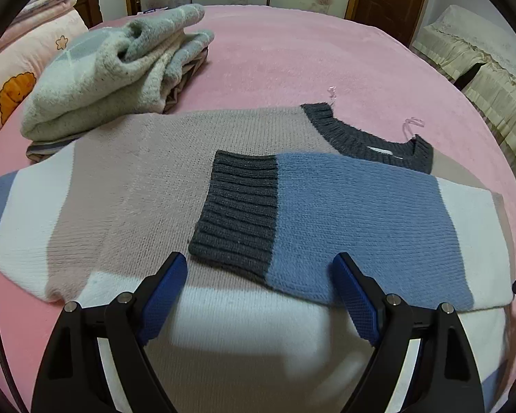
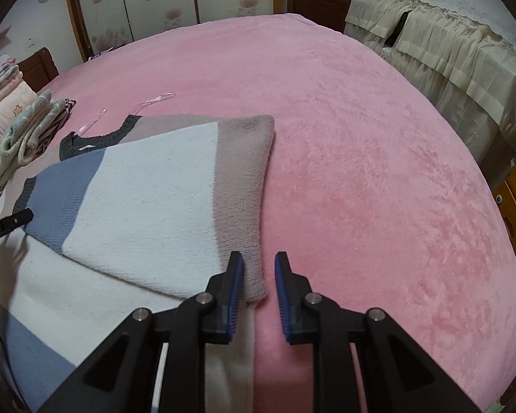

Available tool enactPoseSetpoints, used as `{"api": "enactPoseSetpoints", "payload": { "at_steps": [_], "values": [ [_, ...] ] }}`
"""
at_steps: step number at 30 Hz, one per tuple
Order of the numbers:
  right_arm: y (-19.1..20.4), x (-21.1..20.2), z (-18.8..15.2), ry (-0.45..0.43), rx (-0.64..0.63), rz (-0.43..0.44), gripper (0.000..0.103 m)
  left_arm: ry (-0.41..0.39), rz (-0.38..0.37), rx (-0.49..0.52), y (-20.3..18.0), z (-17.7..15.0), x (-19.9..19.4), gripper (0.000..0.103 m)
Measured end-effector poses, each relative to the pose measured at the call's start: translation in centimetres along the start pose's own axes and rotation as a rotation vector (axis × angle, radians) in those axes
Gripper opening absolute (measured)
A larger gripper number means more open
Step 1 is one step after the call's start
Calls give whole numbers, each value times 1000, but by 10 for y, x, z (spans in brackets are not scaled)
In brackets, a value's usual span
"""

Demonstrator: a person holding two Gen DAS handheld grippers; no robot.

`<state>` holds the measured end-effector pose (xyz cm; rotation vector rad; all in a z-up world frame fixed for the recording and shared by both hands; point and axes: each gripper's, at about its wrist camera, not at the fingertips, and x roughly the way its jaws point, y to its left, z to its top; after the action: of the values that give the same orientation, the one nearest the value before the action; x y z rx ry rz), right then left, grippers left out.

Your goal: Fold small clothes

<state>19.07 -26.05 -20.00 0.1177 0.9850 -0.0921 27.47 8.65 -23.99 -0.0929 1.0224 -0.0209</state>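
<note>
A big pink bed fills both views, and a striped sweater is spread flat on its near side. The sweater's long side runs left to right across the left wrist view, with the dark collar lying toward the far right. One sleeve has been laid over the body, and its dark cuff points to the left.

The left gripper is held just above the sweater, right in front of the folded sleeve. Its fingers are spread wide, and nothing is held between them. The right gripper sits at the sweater's right edge, where the folded corner lies between the fingers. Those fingers are only a little way apart, and the cloth does not look pinched yet.

A lot of bare bed is seen to the right and beyond the sweater, so there is room to fold that way. A pile of folded clothes lies to the far left, near a pillow. The next fold is probably best made away from that pile.
</note>
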Motion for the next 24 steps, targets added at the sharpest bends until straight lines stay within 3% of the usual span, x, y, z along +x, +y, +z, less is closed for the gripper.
{"api": "enactPoseSetpoints", "payload": {
  "at_steps": [8, 11, 15, 24],
  "values": [
    [21, -49, -4, -40, -7, 80, 22, -50, 2, 2, 0, -4, -66, 87],
    [37, -71, -7, -66, -33, 107, 28, -85, -18, -18, 6, -9, -99, 98],
    [67, -97, -9, -99, -76, 151, 30, -105, -85, -49, 26, -20, -142, 102],
    [161, -139, -16, -149, -214, 261, 32, -111, -113, -115, 92, -46, -199, 103]
  ]
}}
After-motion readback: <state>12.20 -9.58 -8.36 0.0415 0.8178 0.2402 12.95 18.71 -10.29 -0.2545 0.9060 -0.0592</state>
